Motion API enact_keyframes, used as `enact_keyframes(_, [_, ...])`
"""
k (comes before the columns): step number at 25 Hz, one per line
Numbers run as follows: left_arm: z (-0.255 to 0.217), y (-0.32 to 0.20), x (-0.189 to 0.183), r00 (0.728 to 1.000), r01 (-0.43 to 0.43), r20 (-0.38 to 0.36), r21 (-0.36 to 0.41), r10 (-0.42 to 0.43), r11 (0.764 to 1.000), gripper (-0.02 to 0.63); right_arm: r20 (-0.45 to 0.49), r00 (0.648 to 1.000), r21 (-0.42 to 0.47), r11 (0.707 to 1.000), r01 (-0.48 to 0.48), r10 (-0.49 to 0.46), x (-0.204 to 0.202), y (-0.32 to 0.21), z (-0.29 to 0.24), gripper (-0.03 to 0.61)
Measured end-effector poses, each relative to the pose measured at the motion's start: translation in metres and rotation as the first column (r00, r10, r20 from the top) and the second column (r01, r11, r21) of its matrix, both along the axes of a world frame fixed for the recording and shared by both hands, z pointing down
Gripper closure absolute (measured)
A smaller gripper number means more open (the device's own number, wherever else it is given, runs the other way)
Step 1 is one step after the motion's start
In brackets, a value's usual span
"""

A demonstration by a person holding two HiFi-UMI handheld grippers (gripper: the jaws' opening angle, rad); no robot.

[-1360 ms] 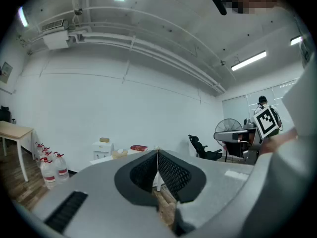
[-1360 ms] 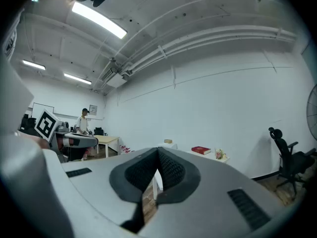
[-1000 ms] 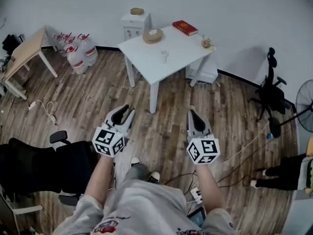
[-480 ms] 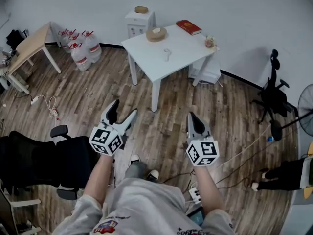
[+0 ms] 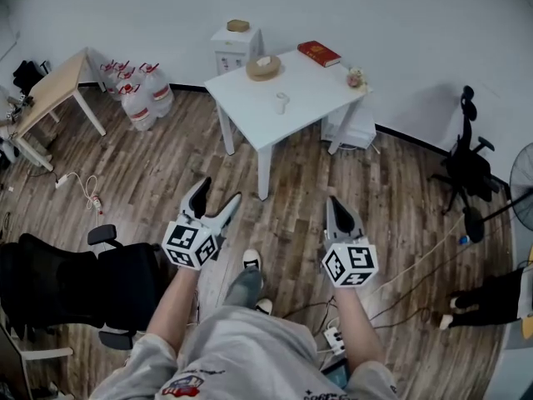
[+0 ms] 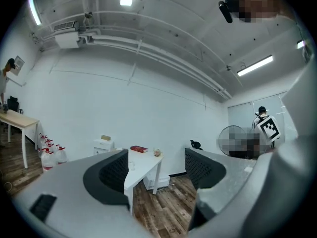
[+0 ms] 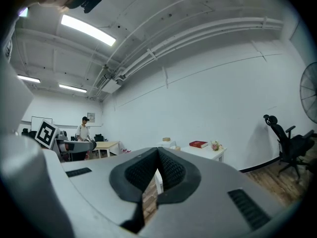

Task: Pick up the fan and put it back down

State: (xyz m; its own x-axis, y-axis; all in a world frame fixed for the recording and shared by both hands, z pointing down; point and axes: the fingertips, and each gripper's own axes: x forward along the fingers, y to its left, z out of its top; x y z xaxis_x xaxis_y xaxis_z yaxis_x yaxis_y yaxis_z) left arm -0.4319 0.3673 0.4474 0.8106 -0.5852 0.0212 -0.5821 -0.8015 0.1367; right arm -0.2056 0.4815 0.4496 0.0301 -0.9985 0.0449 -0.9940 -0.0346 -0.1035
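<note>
A small white object [image 5: 281, 101], too small to tell as a fan, lies on the white table [image 5: 250, 107] ahead. A standing floor fan [image 5: 522, 176] shows at the right edge, and also in the right gripper view [image 7: 310, 90]. My left gripper [image 5: 215, 200] is held level above the wooden floor, well short of the table, jaws wide open with nothing between them; in its own view [image 6: 156, 170] the table [image 6: 144, 163] shows through the gap. My right gripper [image 5: 335, 204] is shut and empty, pads together in its own view [image 7: 157, 171].
On the table are a red book [image 5: 318, 53], a round basket [image 5: 262, 67] and small flowers [image 5: 356, 77]. Water jugs [image 5: 137, 94], a wooden desk [image 5: 52, 90], black office chairs [image 5: 67, 282] [image 5: 465, 161], floor cables and a power strip [image 5: 335, 335] surround me.
The left gripper's jaws have spread from nearly closed to wide open. Both grippers have drifted slightly, and one foot has stepped forward. The right gripper stays shut.
</note>
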Motion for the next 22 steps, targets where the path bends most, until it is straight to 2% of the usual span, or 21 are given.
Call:
enact_keyframes(6, [0.013,-0.044,0.044,0.999,-0.027,-0.028,-0.03,0.026,0.999,0.266,-0.004,1.0,-0.018,1.0,-0.013,0.013,0.035,-0.038,0.012,0.589])
enact_keyframes(9, [0.026,-0.077,0.073,0.999,-0.049,-0.003,-0.038,0.049,0.998,0.267,-0.004,1.0,-0.028,0.999,-0.017,0.016,0.055,-0.073,0.017,0.589])
enact_keyframes(11, [0.034,-0.104,0.091,0.998,-0.057,0.014,-0.043,0.058,0.997,0.267,-0.005,1.0,-0.035,0.999,-0.019,0.019,0.07,-0.1,0.019,0.589])
enact_keyframes(15, [0.041,-0.166,0.127,0.999,-0.052,-0.011,-0.072,0.052,0.996,0.268,-0.019,1.0,-0.056,0.998,-0.025,0.024,0.104,-0.157,0.019,0.588])
enact_keyframes(22, [0.039,-0.276,0.175,0.998,-0.062,0.006,-0.072,0.063,0.995,0.27,-0.046,0.998,-0.055,0.998,-0.035,0.033,0.145,-0.263,0.0,0.588])
